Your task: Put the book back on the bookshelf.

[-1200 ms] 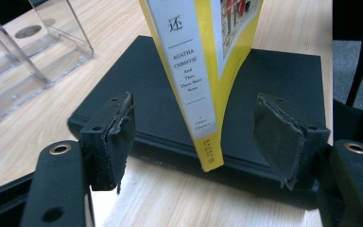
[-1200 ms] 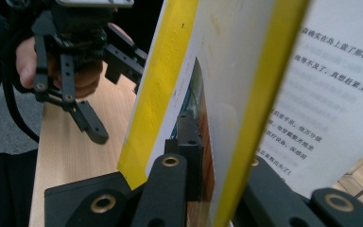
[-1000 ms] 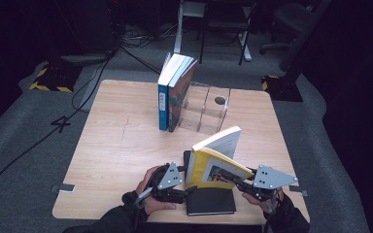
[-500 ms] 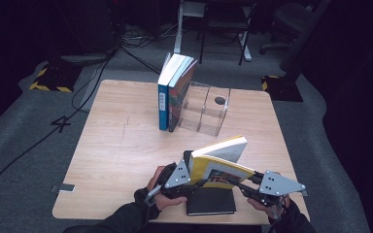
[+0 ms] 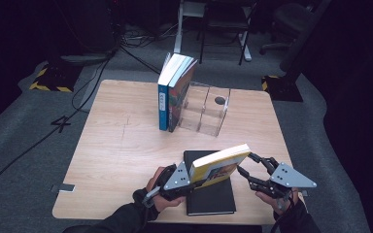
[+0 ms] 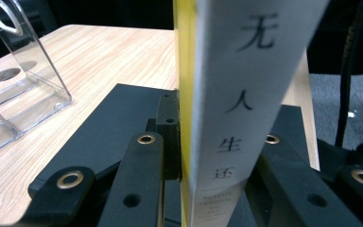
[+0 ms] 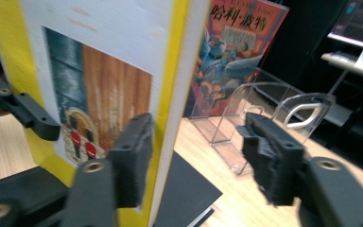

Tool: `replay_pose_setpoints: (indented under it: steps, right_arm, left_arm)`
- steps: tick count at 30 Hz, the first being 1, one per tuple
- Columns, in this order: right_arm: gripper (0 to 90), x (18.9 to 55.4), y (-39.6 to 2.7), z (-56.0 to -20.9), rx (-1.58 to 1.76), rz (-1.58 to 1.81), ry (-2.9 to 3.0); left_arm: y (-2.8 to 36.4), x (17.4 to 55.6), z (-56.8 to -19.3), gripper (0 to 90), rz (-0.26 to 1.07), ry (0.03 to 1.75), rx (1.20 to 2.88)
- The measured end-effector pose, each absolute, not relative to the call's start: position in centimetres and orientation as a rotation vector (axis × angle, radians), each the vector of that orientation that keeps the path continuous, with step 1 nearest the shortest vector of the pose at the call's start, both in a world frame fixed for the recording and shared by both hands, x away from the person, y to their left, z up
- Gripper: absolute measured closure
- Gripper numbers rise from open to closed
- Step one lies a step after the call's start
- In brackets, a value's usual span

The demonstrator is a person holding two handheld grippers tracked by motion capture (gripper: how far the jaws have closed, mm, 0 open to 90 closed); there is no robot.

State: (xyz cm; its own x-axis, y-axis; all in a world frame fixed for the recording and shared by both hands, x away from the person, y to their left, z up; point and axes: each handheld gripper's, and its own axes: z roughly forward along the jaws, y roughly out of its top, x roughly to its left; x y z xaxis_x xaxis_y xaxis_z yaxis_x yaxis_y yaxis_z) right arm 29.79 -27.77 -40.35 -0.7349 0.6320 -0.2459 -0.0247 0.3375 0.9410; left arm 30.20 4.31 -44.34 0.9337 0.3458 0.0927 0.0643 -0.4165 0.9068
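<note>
Closing my left claw [image 5: 190,178] on the spine end of the yellow book [image 5: 219,165], I now have it clamped, held up over the black book [image 5: 209,194] on the counter [image 5: 121,145]. My right claw [image 5: 253,171] has just opened off its far end; the handover looks complete.
</note>
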Motion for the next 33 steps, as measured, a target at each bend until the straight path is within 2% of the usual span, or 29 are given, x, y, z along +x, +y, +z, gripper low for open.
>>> replay_pose_setpoints:
  steps: [9,14,16,19,23,33]
  right_arm:
    - [36.1,30.8,-24.8,-42.6,0.516,1.429,2.172]
    - [42.3,30.4,-23.2,-43.6,0.465,1.423,2.230]
    - [43.4,30.2,-22.8,-43.8,0.440,1.402,2.246]
    - [43.2,30.0,-22.2,-44.1,0.431,1.377,2.249]
    - [46.8,30.2,-22.4,-44.1,0.453,1.396,2.245]
    - [47.4,30.5,-22.3,-44.2,0.462,1.407,2.245]
  left_arm:
    - [6.2,30.4,-44.0,73.4,0.314,0.234,2.029]
    - [7.0,30.3,-44.1,71.8,0.310,0.220,2.033]
    - [7.1,30.2,-44.0,64.1,0.322,0.245,2.021]
    - [7.1,30.3,-43.8,60.4,0.328,0.256,2.007]
    - [7.1,30.2,-43.2,59.9,0.322,0.276,1.961]
    - [7.2,30.3,-40.4,60.4,0.346,0.281,1.852]
